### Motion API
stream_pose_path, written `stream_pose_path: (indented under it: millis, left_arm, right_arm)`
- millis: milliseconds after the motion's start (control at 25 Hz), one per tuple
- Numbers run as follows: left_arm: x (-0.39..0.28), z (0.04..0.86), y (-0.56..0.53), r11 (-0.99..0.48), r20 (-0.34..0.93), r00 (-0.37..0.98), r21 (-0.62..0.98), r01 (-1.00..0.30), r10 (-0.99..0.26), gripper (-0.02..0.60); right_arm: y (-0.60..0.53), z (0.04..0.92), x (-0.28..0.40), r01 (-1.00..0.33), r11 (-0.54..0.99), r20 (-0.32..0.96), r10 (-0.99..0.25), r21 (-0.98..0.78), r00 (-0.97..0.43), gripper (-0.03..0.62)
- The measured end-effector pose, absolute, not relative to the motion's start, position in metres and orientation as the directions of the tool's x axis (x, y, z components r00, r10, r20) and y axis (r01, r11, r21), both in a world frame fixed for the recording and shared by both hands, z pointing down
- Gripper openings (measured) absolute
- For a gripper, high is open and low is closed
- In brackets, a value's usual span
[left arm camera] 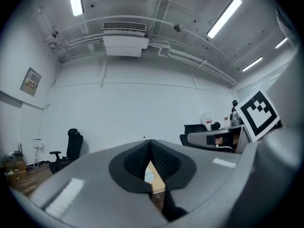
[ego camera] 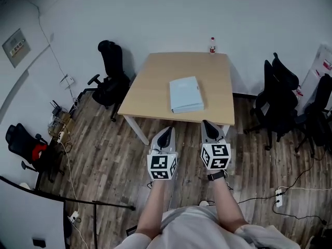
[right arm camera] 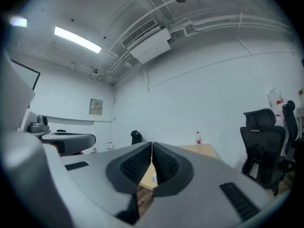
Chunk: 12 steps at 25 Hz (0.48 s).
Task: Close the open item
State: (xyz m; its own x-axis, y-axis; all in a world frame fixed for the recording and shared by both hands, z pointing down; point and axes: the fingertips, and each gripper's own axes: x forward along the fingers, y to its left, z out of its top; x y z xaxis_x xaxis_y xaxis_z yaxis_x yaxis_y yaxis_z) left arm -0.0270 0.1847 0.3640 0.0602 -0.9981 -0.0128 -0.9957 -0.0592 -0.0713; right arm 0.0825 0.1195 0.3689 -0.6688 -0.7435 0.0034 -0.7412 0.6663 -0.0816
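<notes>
Left gripper (ego camera: 166, 133) and right gripper (ego camera: 207, 124) hang with jaws together and empty at lower centre, short of the table (ego camera: 150, 82), so I judge a careless push could slide the pale blue folder (ego camera: 185, 94) at mid-frame away instead of shutting it.

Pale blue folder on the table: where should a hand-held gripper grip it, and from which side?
Probably its thick near edge, from the person's side: the folder lies flat on the table, that edge showing height for jaws to span.
</notes>
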Motion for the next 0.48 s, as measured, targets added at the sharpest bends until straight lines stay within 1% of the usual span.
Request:
stream_pose_path:
  millis: [120, 320, 480]
  left_arm:
    - [-0.022, 0.358, 0.176, -0.038, -0.033, 0.040, -0.067, -0.997, -0.999, 0.009]
    - [0.006, 0.352, 0.160, -0.085, -0.044, 0.087, -0.054, -0.995, -0.995, 0.009]
    - [0.027, 0.353, 0.157, -0.082, -0.039, 0.085, -0.061, -0.995, -0.996, 0.009]
  right_arm:
    - [0.110, 0.363, 0.094, -0.732, 0.676, -0.016, -0.736, -0.083, -0.677, 0.012]
    - [0.097, 0.354, 0.118, -0.725, 0.685, -0.030, -0.728, -0.080, -0.685, 0.012]
    - [0.095, 0.355, 0.138, -0.725, 0.684, -0.028, -0.729, -0.083, -0.684, 0.012]
